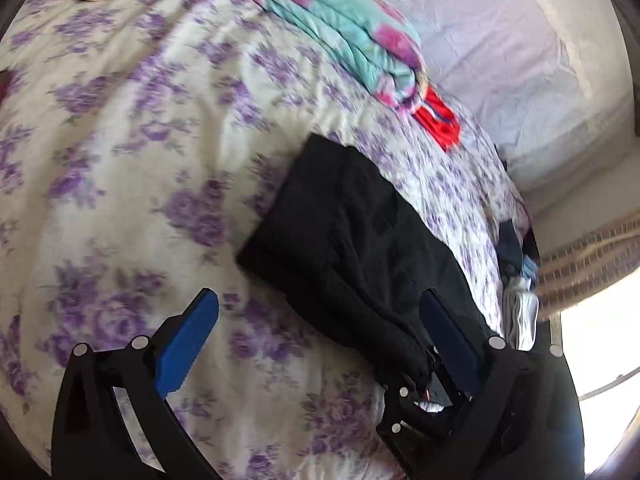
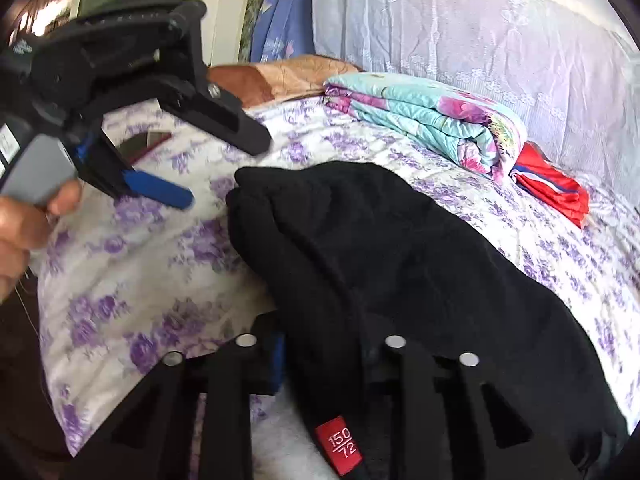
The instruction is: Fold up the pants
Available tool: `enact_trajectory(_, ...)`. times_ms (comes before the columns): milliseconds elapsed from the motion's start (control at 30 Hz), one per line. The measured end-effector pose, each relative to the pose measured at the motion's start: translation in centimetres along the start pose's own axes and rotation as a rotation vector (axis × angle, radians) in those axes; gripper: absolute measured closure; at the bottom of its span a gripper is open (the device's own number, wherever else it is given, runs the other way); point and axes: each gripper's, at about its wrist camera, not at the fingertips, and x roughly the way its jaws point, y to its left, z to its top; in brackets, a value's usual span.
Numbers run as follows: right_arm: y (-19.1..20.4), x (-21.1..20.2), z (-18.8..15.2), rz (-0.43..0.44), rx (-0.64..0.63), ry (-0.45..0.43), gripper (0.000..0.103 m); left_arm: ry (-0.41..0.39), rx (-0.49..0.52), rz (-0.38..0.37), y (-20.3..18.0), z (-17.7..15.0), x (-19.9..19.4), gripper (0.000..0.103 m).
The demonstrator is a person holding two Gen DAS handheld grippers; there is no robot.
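Note:
The black pants [image 1: 352,232] lie partly folded on the bed with the purple-flowered sheet [image 1: 120,160]. In the left wrist view my left gripper [image 1: 320,304] is open, its blue pads wide apart, just above the bed with nothing between them; the right gripper [image 1: 424,376] shows at the lower right with black cloth bunched in it. In the right wrist view the pants [image 2: 380,248] drape over my right gripper [image 2: 324,344], which is shut on their waist end; a red size tag [image 2: 339,446] hangs there. The left gripper [image 2: 168,168] hovers open at the upper left.
A folded turquoise and pink quilt [image 1: 352,28] and a red garment [image 1: 438,120] lie at the far side of the bed. A white lace cover [image 2: 460,32] is behind them. More clothes [image 1: 518,280] sit at the bed's right edge.

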Motion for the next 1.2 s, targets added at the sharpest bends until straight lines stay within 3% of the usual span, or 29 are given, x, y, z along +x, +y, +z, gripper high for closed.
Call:
enact_trajectory(133, -0.2, -0.2, 0.0, 0.011, 0.01, -0.012, 0.079, 0.094, -0.033, -0.048, -0.2, -0.1, 2.7, 0.005)
enact_trajectory(300, -0.1, -0.3, 0.0, 0.015, 0.004, -0.01, 0.078, 0.066, -0.08, -0.101, 0.4, 1.5, 4.2, 0.008)
enact_trajectory(367, 0.1, -0.6, 0.1, 0.011, -0.003, -0.002, 0.069, 0.065, -0.098, -0.11, 0.8, 2.2, 4.5, 0.031)
enact_trajectory(433, 0.3, -1.3, 0.3, -0.015, -0.014, -0.021, 0.054, 0.096, -0.089, -0.131, 0.8, 2.6, 5.0, 0.074)
enact_trajectory(467, 0.6, -1.9, 0.5, -0.026, -0.032, -0.042, 0.049, 0.116, -0.092, -0.151, 0.9, 2.7, 5.2, 0.074)
enact_trajectory(600, 2.4, -1.8, 1.8, -0.065, -0.126, -0.066, 0.045, 0.118, -0.062, -0.172, 0.4, 2.8, 4.6, 0.076)
enact_trajectory(800, 4.8, 2.0, 3.0, -0.134, -0.249, -0.014, 0.044, 0.106, 0.033, -0.2, -1.5, 3.0, 3.2, 0.076)
enact_trajectory(833, 4.8, 2.5, 3.0, -0.15, -0.252, -0.008, 0.046, 0.108, 0.047, -0.197, -1.7, 3.0, 3.1, 0.076)
enact_trajectory(867, 4.6, 2.9, 2.8, -0.164, -0.248, 0.008, 0.065, 0.11, 0.054, -0.192, -1.6, 2.9, 3.0, 0.076)
enact_trajectory(900, 4.2, 3.1, 2.7, -0.166, -0.234, 0.023, 0.083, 0.122, 0.046, -0.171, -1.3, 2.9, 3.2, 0.068)
enact_trajectory(933, 3.8, 3.2, 2.6, -0.151, -0.215, 0.028, 0.085, 0.131, 0.027, -0.158, -0.9, 2.9, 3.4, 0.042)
enact_trajectory(1000, 3.3, 3.1, 2.7, -0.136, -0.186, 0.023, 0.087, 0.137, -0.042, -0.145, 0.5, 3.0, 4.0, 0.016)
enact_trajectory(1100, 3.7, 2.9, 2.5, -0.161, -0.207, 0.006, 0.087, 0.141, -0.07, -0.172, 1.2, 3.7, 5.2, 0.017)
enact_trajectory(1133, 3.7, 2.9, 2.5, -0.166, -0.21, 0.004, 0.087, 0.141, -0.076, -0.185, 1.2, 4.0, 5.4, 0.021)
enact_trajectory(1167, 3.8, 2.8, 2.4, -0.172, -0.21, 0.0, 0.087, 0.139, -0.078, -0.19, 1.2, 4.2, 5.5, 0.03)
enact_trajectory(1200, 3.7, 2.6, 2.3, -0.174, -0.204, -0.008, 0.087, 0.143, -0.074, -0.199, 1.1, 4.4, 5.7, 0.061)
